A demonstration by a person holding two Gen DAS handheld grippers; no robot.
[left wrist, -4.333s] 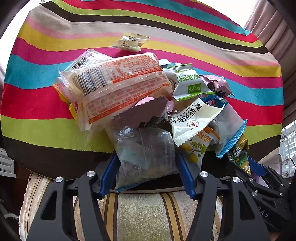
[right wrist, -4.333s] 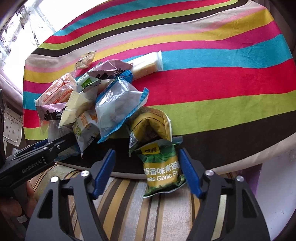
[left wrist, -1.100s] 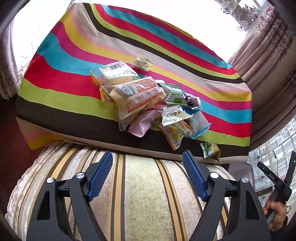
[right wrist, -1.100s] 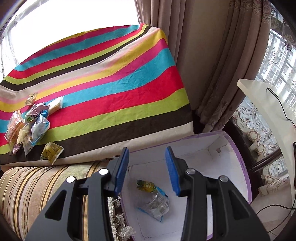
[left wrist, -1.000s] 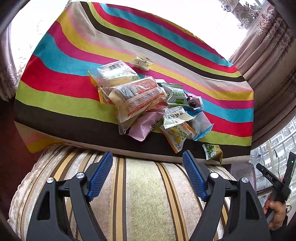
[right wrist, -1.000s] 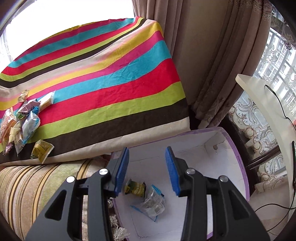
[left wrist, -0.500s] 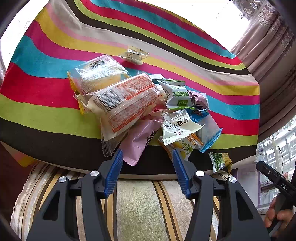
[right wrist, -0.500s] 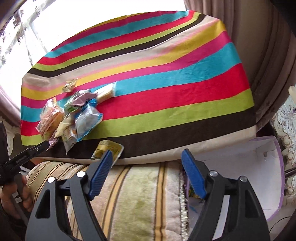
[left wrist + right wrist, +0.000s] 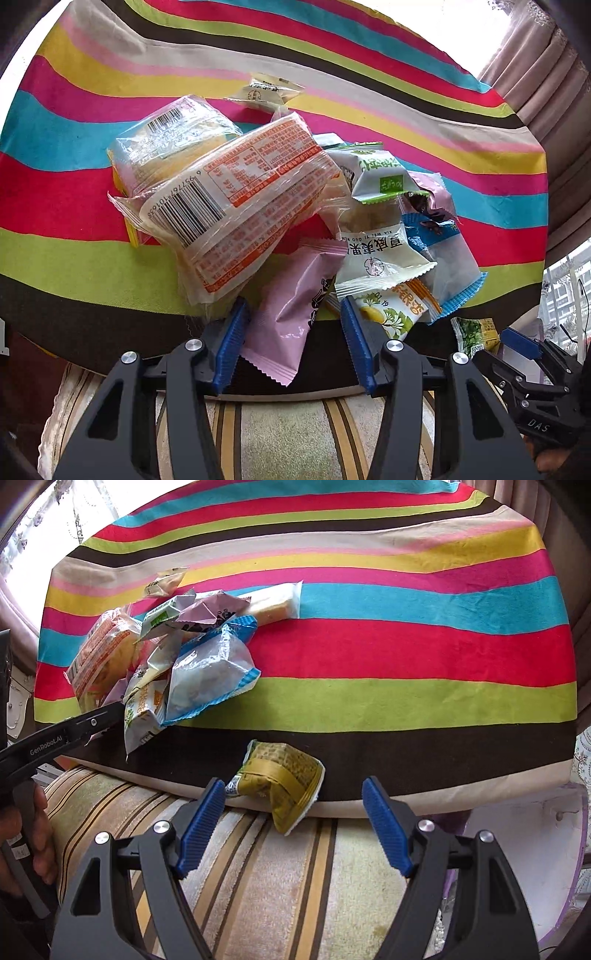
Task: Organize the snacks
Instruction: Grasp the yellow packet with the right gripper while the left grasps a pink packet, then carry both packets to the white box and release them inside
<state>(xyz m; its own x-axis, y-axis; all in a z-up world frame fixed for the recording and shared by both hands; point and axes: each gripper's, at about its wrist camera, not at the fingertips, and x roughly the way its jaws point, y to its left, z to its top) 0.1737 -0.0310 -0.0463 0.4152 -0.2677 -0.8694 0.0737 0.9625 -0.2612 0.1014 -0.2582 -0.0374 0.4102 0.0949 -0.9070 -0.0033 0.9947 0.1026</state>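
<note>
Snack pile point(image 9: 166, 657) on cloth point(image 9: 406, 646), near its left front corner. Lone packet point(image 9: 284, 775) overhangs front edge, right of pile, between my right pads point(image 9: 201, 825). Pouch point(image 9: 291, 314) between my left pads point(image 9: 229, 343).

2 hand-held grippers: left hand-held gripper point(image 9: 291, 343), right hand-held gripper point(image 9: 293, 825). 1 striped cloth point(image 9: 406, 635) over 1 desk. 1 striped cushion point(image 9: 280, 878) at the near edge.

Snack packets, counted across both views: 2 clear packets with barcodes point(image 9: 236, 206), 1 pink packet point(image 9: 291, 314), 1 small cream packet point(image 9: 264, 92) lying apart, 1 white-and-green packet point(image 9: 376, 173), 1 mauve packet point(image 9: 210, 611), 1 white packet with blue edges point(image 9: 210, 672), 1 white packet with dark lettering point(image 9: 376, 258), 1 packet with yellow fruit print point(image 9: 391, 314), 1 pale cake bar point(image 9: 275, 602), 1 olive-yellow packet point(image 9: 284, 779).

Further packets under the heap: cannot tell.
</note>
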